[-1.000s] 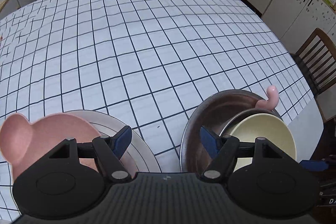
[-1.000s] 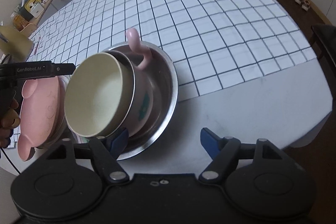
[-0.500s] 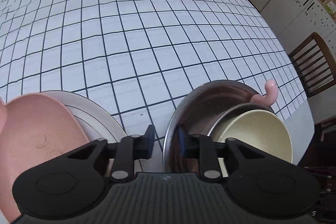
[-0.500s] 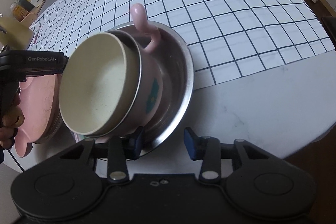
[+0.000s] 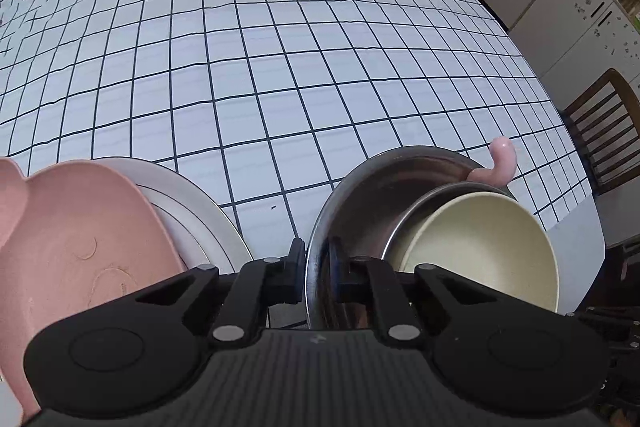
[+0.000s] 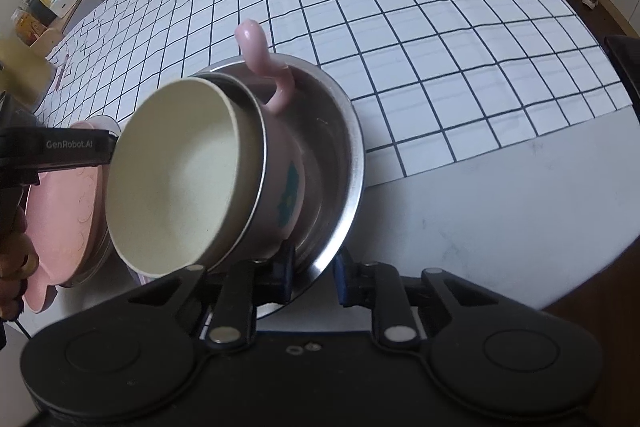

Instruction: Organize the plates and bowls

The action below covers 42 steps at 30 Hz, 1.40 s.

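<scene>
Closing on the steel bowl's (image 5: 360, 187) near rim, the left gripper (image 5: 318, 269) has one finger outside and one inside the wall, nearly together, pads at the metal. Right gripper (image 6: 314, 277) likewise closing across the same bowl's rim at its other side: left finger (image 6: 285, 273) inside the bowl, right finger just outside the rim, with a narrow gap showing there in the right wrist view; firm contact on that side cannot be told. Nested in the steel bowl: a pink cup (image 6: 286, 183) with a curled pink handle (image 6: 260, 67) standing above the rim and a teal mark on its side; a metal-edged liner sits in the cup, and a cream bowl (image 6: 180, 183) sits on top, tilted toward the left. Stack stands at the near edge of the surface (image 6: 500, 211), partly on bare white top, partly at the edge of the checked cloth (image 5: 260, 47). Just left of it, apart from the steel bowl, a pink plate (image 5: 76, 247) rests tilted on a white plate (image 5: 192, 211). A hand (image 6: 16, 259) holds the left gripper's handle at the right wrist view's left margin. Wooden chairs stand at the far and right sides; cabinets behind.
</scene>
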Available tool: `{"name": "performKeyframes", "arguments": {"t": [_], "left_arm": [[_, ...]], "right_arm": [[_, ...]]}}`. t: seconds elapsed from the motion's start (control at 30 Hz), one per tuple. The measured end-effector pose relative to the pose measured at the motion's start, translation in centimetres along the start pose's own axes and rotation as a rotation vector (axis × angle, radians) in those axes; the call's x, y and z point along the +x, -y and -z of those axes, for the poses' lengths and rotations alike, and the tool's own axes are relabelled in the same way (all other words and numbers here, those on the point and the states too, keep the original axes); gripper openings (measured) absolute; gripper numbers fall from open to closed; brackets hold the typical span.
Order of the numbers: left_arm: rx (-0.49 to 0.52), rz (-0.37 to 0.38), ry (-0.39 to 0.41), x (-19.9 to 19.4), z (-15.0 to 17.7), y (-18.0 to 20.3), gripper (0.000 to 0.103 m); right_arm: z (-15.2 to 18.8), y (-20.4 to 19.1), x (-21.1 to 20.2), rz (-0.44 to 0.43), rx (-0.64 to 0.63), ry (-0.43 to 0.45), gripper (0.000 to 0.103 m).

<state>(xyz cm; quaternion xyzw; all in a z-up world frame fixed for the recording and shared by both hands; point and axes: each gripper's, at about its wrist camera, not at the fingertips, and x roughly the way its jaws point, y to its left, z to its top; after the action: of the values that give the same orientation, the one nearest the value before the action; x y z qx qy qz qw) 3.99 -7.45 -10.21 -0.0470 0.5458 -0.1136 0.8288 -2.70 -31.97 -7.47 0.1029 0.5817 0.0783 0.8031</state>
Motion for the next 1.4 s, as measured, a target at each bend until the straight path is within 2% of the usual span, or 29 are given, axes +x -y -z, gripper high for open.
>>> {"name": "performKeyframes", "arguments": {"t": [0.33, 0.63, 0.83, 1.17, 1.23, 1.33, 1.4], "left_arm": [[-0.048, -0.013, 0.071, -4.3, -0.3, -1.2, 0.011], [-0.135, -0.099, 0.164, -10.3, -0.6, -5.9, 0.011], [-0.22, -0.184, 0.19, -12.7, 0.8, -9.8, 0.011], [-0.353, -0.307, 0.174, -14.0, 5.1, -15.5, 0.01], [-0.362, -0.255, 0.188, -14.1, 5.6, -15.8, 0.0], [-0.317, -0.322, 0.198, -14.2, 5.5, -14.7, 0.0], [-0.338, -0.289, 0.203, -14.4, 5.4, -15.0, 0.0]], "right_arm": [[-1.9, -1.5, -2.3, -0.006, -0.086, 0.043, 0.02], [-5.1, -6.7, -3.7, -0.08, -0.217, 0.086, 0.019], [-6.2, -11.3, -2.5, -0.142, -0.318, 0.066, 0.019], [-5.8, -18.6, 1.6, -0.232, -0.473, 0.001, 0.019], [-5.7, -19.6, 2.0, -0.249, -0.503, 0.0, 0.018], [-5.3, -21.1, 2.5, -0.261, -0.547, 0.003, 0.014], [-5.2, -21.8, 3.2, -0.228, -0.563, 0.004, 0.014]]}}
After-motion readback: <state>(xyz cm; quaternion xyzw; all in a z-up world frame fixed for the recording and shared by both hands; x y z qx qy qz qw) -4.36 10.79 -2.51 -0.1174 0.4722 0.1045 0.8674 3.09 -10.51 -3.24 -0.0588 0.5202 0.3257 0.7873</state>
